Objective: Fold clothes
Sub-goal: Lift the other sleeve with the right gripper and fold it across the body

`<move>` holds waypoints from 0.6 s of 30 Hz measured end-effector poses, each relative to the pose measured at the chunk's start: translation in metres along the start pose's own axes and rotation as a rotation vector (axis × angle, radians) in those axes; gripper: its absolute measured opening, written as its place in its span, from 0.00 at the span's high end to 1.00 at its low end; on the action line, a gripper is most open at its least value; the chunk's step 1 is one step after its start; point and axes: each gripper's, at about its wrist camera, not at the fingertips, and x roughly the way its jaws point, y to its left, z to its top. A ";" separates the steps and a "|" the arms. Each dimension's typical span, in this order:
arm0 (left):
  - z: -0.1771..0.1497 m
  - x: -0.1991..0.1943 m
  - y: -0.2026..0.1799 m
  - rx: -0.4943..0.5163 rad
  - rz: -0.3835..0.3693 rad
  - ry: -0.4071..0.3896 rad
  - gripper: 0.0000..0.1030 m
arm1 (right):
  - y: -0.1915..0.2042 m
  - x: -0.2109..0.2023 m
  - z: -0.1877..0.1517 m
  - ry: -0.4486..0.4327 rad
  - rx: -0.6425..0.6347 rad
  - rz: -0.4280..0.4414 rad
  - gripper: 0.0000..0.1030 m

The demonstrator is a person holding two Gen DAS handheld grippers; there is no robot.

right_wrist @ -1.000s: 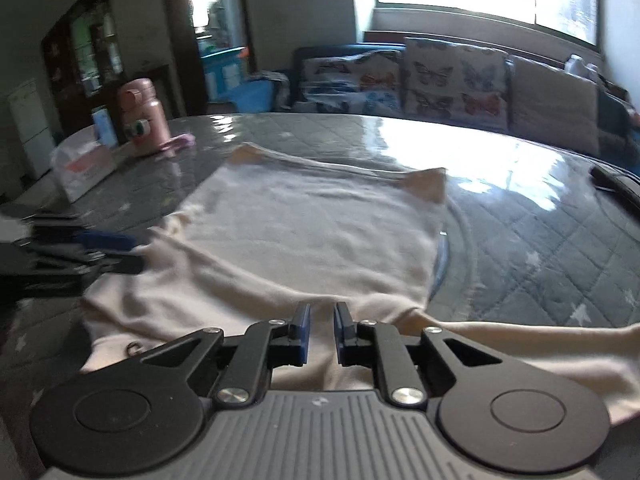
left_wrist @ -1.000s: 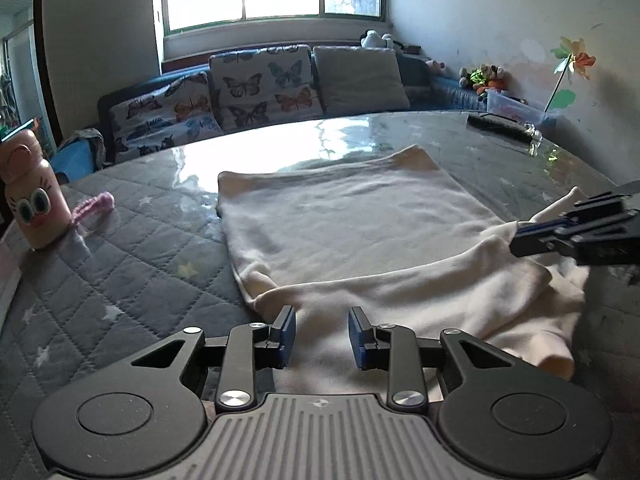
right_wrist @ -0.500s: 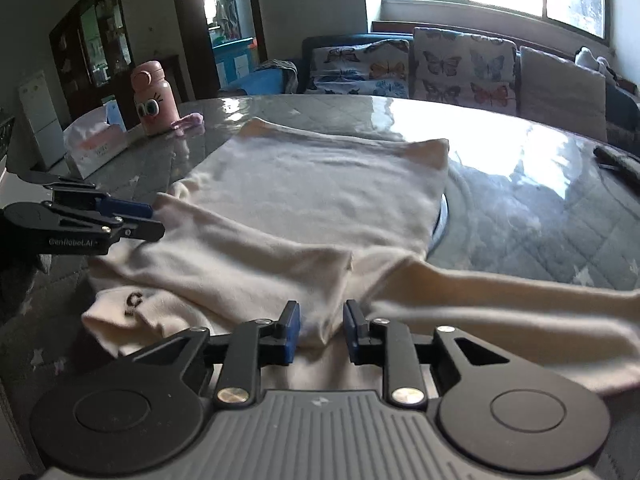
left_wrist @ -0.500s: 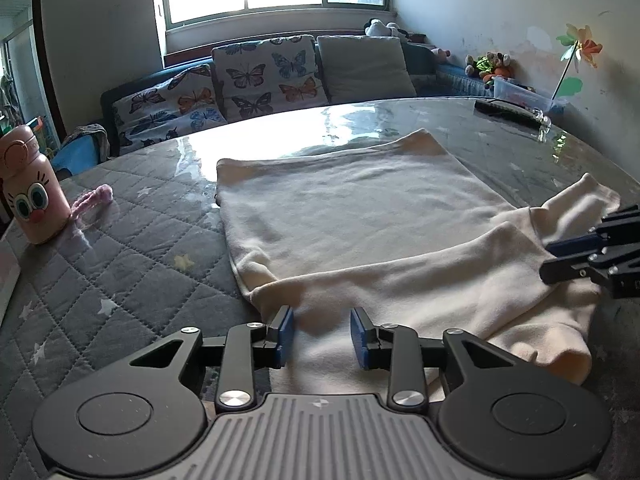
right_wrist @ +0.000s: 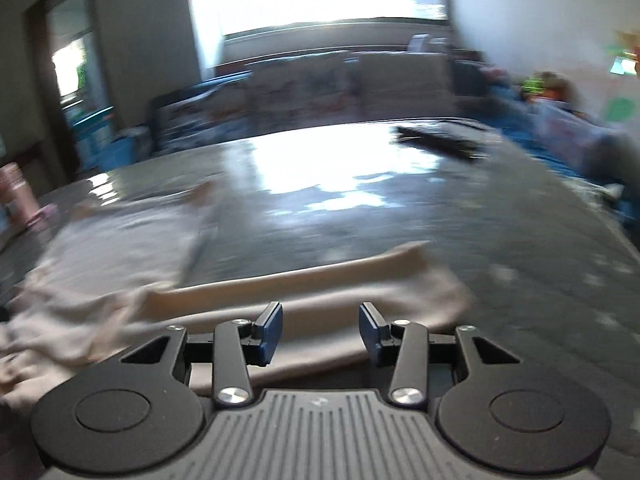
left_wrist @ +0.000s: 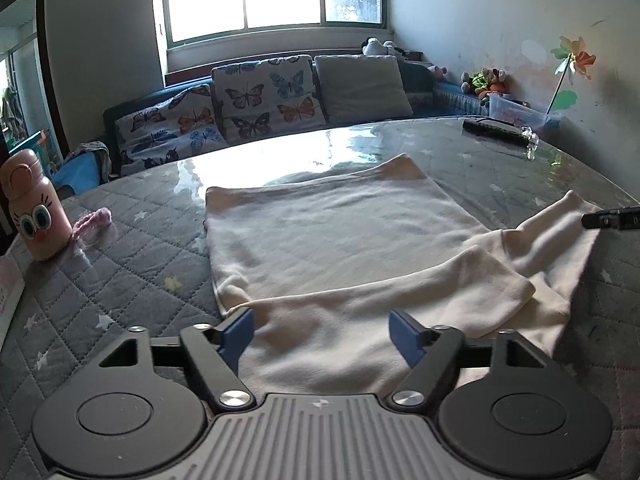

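Observation:
A cream long-sleeved top (left_wrist: 336, 236) lies flat on the grey quilted table (left_wrist: 132, 264). One sleeve (left_wrist: 400, 292) is folded across its near part. My left gripper (left_wrist: 322, 330) hovers over that near edge, its jaws opening wide with cloth beneath them but nothing pinched. The right gripper's tip (left_wrist: 612, 218) pokes in at the right edge of the left wrist view, by the other sleeve (left_wrist: 560, 220). In the blurred right wrist view that sleeve (right_wrist: 320, 284) stretches out across the table, and my right gripper (right_wrist: 320, 326) is over it, jaws opening, pads off the cloth.
A pink bottle with a cartoon face (left_wrist: 30, 208) and a pink cord (left_wrist: 94, 220) stand at the table's left. A black remote (left_wrist: 494, 130) lies at the far right. A sofa with butterfly cushions (left_wrist: 260, 96) runs behind the table.
Both grippers let go of the cloth and opened. The right gripper swung away to the right, out to the spread sleeve. The left gripper stayed almost in place.

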 end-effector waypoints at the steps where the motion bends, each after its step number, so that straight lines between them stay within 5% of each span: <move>1: 0.000 0.000 -0.001 0.002 0.001 -0.002 0.19 | -0.008 0.001 0.000 -0.004 0.015 -0.023 0.53; 5: 0.001 -0.002 -0.002 -0.001 0.012 -0.001 0.11 | -0.044 0.012 0.001 -0.011 0.115 -0.103 0.53; 12: 0.000 -0.004 -0.004 0.001 0.015 -0.003 0.05 | -0.066 0.025 -0.002 -0.006 0.187 -0.108 0.56; 16: 0.001 -0.003 -0.005 -0.001 0.016 -0.003 0.01 | -0.067 0.027 0.000 -0.008 0.193 -0.093 0.85; 18: 0.001 -0.004 -0.005 -0.003 0.016 -0.005 0.00 | -0.065 0.024 0.001 -0.012 0.192 -0.089 0.90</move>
